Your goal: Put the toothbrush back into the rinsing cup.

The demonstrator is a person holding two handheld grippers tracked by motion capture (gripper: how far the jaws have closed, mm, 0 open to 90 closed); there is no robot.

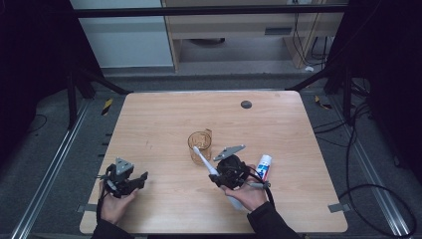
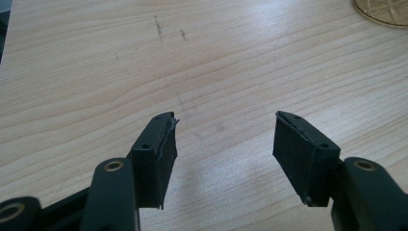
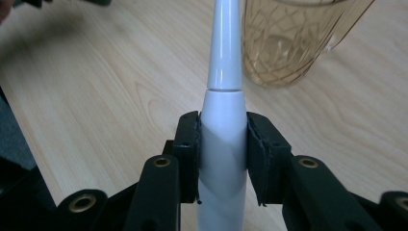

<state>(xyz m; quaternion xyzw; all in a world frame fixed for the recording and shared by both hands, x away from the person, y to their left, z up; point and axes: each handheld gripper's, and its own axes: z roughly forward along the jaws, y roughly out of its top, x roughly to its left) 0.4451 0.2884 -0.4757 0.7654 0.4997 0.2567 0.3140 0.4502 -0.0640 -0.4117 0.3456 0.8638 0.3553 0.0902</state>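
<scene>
My right gripper (image 3: pixel 222 159) squeezes the fat white toothbrush (image 3: pixel 223 144) handle, tip near the glass cup (image 1: pixel 200 144). It looks light, hard and slippery. My left gripper (image 2: pixel 223 144) waits wide open over the counter (image 1: pixel 164 119).

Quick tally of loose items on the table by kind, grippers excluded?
Electric toothbrush: 1, clamped in the right gripper
Amber glass cup: 1
Toothpaste tube: 1
Total: 3
The left gripper is open with nothing between its jaws.
</scene>
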